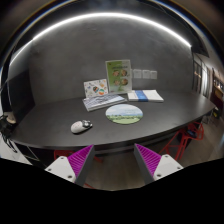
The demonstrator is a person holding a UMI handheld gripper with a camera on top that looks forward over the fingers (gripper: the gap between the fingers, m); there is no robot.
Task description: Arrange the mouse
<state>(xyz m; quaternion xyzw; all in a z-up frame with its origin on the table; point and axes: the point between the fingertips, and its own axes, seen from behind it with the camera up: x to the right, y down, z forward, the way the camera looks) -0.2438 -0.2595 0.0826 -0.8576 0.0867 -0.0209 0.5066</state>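
Observation:
A grey and white mouse [80, 126] lies on the dark table [150, 125], ahead of the fingers and to the left. A round green and white mouse mat [124, 115] lies beyond the fingers, to the right of the mouse. My gripper [113, 160] is open and empty, with its two magenta pads [78, 159] wide apart, held back from the table's near edge. Nothing is between the fingers.
Booklets and papers [103, 100] lie at the table's back, with an upright green and white leaflet [118, 75] and a blue and white sheet [146, 96]. A dark object [9, 121] sits at the far left. Red chair frames [178, 147] show under the table.

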